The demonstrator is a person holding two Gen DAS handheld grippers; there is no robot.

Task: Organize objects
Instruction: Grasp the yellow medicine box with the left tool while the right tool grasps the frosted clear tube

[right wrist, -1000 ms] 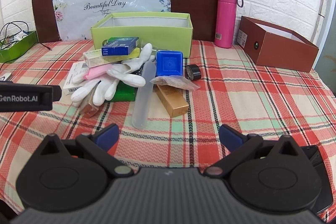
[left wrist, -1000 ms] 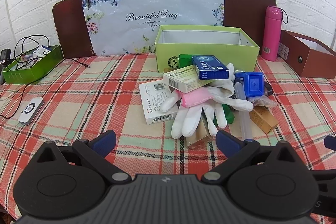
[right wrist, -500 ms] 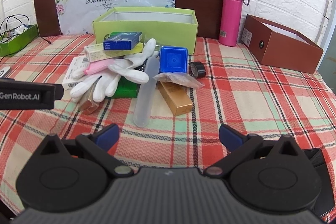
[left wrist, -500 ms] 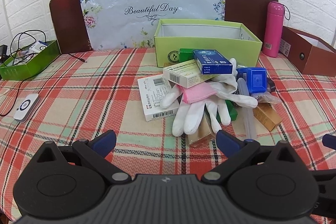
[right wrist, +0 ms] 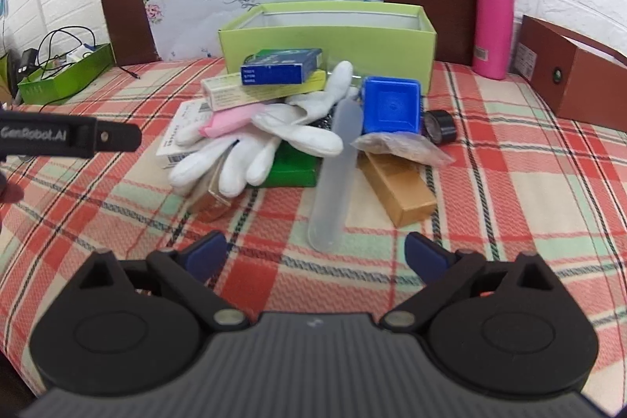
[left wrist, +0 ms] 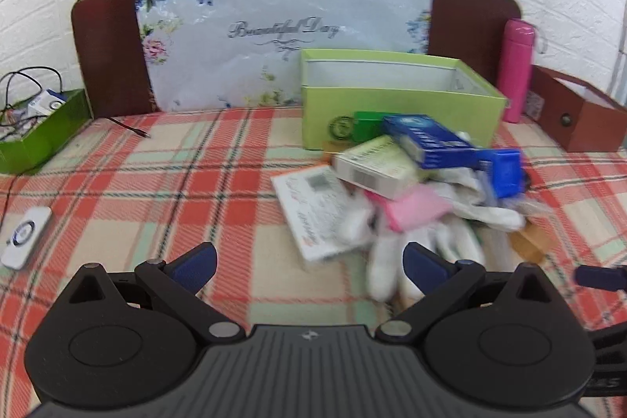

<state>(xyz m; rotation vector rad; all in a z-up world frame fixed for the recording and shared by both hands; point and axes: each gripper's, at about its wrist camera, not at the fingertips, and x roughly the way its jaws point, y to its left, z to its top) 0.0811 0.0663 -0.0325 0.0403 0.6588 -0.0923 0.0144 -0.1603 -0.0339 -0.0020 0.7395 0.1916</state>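
Bare plaid counter (right wrist: 509,183) lies open right of the pile (right wrist: 298,128) and, in the left view, left of it. The green box (right wrist: 329,42) blocks behind the pile; the pink bottle (right wrist: 494,18) and brown box (right wrist: 576,81) crowd the far right.

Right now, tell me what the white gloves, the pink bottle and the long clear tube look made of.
White gloves: soft knit fabric, matte, limp fingers. Pink bottle: probably coated metal, smooth satin sheen; could be plastic. Long clear tube: frosted translucent plastic, tablecloth showing faintly through.
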